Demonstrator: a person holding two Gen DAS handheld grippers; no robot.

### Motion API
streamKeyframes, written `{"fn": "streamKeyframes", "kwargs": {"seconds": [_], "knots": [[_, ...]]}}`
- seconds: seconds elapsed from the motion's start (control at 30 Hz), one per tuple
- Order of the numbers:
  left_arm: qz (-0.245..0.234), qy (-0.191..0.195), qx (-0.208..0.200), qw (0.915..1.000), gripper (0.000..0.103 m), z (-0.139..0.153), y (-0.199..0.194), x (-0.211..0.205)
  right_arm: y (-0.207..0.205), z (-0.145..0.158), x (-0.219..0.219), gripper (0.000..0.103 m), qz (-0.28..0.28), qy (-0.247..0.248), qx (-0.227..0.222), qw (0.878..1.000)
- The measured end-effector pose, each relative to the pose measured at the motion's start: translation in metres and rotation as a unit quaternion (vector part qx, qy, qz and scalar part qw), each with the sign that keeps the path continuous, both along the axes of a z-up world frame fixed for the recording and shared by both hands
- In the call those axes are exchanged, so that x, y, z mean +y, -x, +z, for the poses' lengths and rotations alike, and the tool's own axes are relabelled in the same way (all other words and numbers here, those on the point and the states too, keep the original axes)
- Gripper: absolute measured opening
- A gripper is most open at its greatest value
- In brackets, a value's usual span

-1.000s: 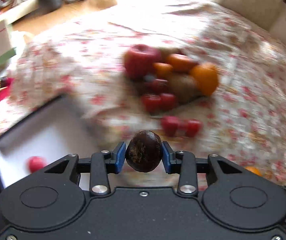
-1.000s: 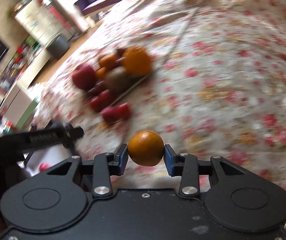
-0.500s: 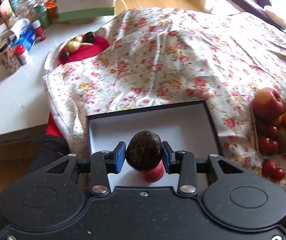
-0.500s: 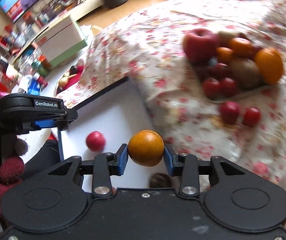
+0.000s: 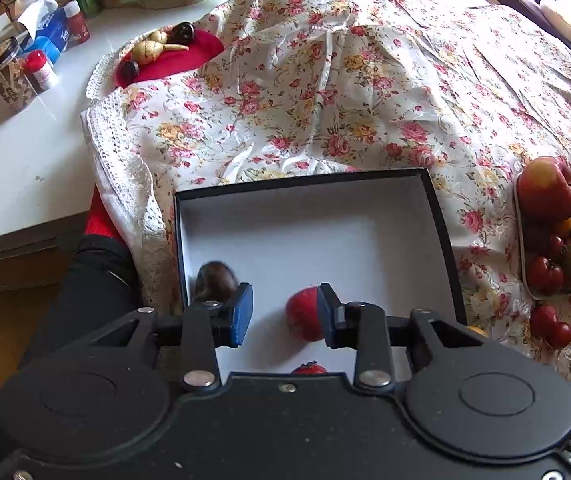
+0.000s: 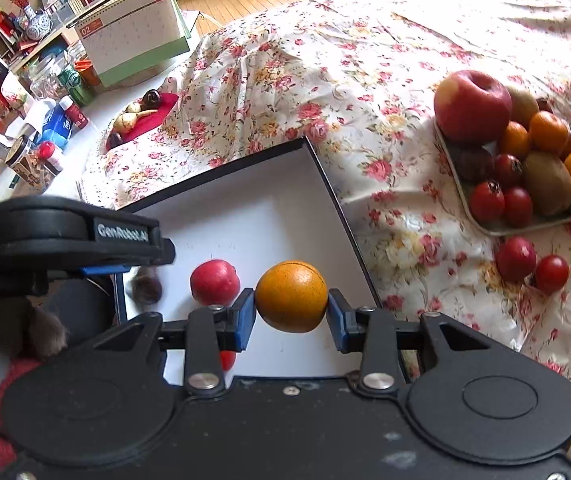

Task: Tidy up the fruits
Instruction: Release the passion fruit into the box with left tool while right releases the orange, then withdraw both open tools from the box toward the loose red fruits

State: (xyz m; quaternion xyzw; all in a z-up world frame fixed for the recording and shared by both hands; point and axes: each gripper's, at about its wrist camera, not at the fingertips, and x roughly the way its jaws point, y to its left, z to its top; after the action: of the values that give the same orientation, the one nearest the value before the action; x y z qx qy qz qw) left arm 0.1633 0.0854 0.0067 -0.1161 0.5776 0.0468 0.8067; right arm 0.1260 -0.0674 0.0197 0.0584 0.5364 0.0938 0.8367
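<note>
My left gripper [image 5: 284, 314] hangs over the black-rimmed box [image 5: 439, 216] with its jaws apart and nothing between them. The dark brown fruit [image 5: 215, 280] lies blurred on the white floor by the box's left wall, at about ten o'clock from the jaws; I cannot tell its long axis. A red fruit [image 5: 303, 314] sits on the floor just at three o'clock of the gap.

My right gripper [image 6: 291, 312] has the orange fruit [image 6: 290, 295] between its blue pads, and the jaws are opening; the pads look to be still touching its sides. It is nearly round, its seam line facing up, so it has no clear long axis. It hangs above the box's near right corner.

The tray of fruit [image 6: 497, 229] lies at two o'clock on the floral cloth [image 6: 325, 80], two small red fruits [image 6: 531, 260] loose beside it.
</note>
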Motion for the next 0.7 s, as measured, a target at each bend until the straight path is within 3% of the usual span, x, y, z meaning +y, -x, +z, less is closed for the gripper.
{"fn": "streamKeyframes", "kwargs": {"seconds": [0.3, 0.7], "knots": [[-0.003, 0.007, -0.008, 0.9999, 0.042, 0.004, 0.006, -0.003, 0.005, 0.003, -0.005, 0.041, -0.009, -0.015, -0.008, 1.000], [-0.014, 0.008, -0.019, 0.9997, 0.043, 0.008, 0.026, -0.009, 0.047, -0.004, -0.041, 0.041, -0.048, -0.050, 0.000, 0.998]]}}
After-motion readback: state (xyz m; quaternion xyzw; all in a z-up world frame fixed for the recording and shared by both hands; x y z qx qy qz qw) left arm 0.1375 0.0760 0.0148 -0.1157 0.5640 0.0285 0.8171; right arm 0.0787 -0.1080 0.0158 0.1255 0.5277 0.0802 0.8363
